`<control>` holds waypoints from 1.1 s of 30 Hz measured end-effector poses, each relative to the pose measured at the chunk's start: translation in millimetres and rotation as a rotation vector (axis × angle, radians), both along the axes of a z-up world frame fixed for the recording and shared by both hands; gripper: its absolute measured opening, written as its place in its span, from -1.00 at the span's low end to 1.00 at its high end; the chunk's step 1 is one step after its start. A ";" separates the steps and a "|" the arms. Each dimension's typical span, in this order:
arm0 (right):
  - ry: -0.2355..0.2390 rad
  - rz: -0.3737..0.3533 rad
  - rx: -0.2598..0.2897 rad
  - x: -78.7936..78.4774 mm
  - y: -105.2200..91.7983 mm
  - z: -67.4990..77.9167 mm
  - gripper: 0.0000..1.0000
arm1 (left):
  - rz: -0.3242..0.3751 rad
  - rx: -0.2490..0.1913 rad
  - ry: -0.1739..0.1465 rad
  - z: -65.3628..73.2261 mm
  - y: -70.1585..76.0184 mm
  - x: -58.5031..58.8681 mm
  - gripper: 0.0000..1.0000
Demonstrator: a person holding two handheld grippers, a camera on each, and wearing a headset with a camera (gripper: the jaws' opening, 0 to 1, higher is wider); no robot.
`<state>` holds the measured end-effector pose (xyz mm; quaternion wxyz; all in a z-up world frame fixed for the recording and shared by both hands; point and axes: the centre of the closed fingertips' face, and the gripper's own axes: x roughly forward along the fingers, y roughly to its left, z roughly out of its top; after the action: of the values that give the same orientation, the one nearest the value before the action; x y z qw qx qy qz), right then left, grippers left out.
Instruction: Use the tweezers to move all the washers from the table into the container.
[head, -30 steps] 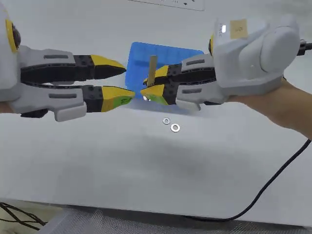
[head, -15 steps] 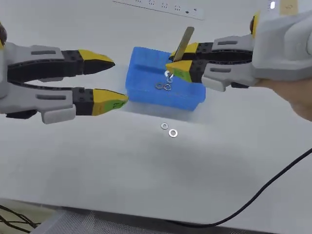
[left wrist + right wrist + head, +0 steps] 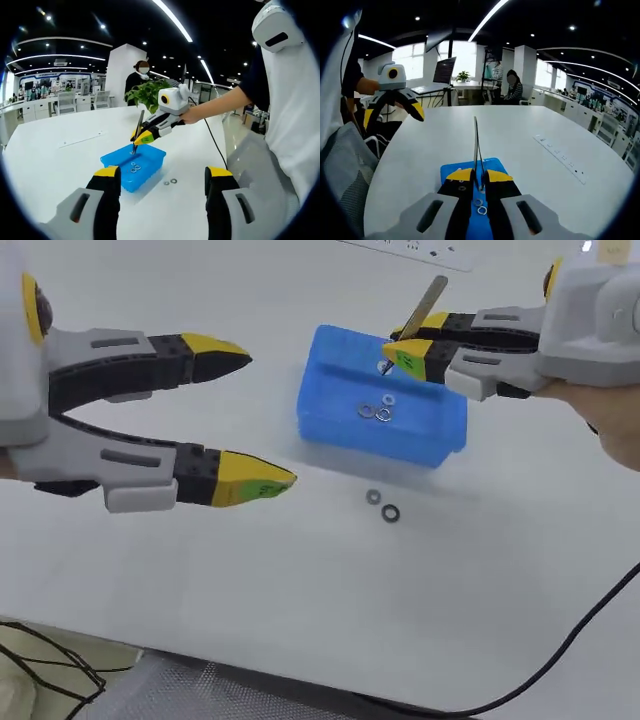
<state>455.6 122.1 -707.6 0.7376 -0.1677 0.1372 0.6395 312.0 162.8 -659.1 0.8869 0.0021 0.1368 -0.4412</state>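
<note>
Tweezers (image 3: 432, 295): mid-shaft hidden betw. jaws of right gripper (image 3: 412, 352); tip too small to tell what, if anything, it holds.
Left gripper (image 3: 272, 420): rear body cut by left edge, head view.
Container (image 3: 451, 172): near end hidden behind jaws, right gripper view.
Cable (image 3: 560, 650): cut by right edge.

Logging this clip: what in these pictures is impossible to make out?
- Head view: whether the tweezers carry a washer at the tip; too small.
- Right gripper view: the tweezers' lower end, hidden between the right gripper's fingers.
- Left gripper view: the washers on the table, too small for detail.
</note>
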 end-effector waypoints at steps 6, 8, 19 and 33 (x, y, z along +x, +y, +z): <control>0.025 -0.002 -0.032 2.9 0.6 -25.7 -0.82 | 0.061 0.016 0.012 -7.6 5.1 7.7 0.90; 0.031 -0.004 -0.038 3.4 0.9 -32.0 -0.82 | 0.085 0.017 0.013 -8.5 7.1 10.1 0.99; 0.033 -0.002 -0.080 9.3 0.0 -51.1 -0.81 | 0.100 -0.004 0.049 -14.3 7.2 5.2 0.99; 0.039 -0.012 -0.100 11.1 -0.7 -54.5 -0.79 | 0.112 -0.034 0.063 -15.2 7.3 -0.2 0.99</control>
<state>466.8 121.4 -762.1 0.7294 -0.1911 0.1845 0.6304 311.9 170.1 -674.3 0.9053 -0.0344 0.1573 -0.3930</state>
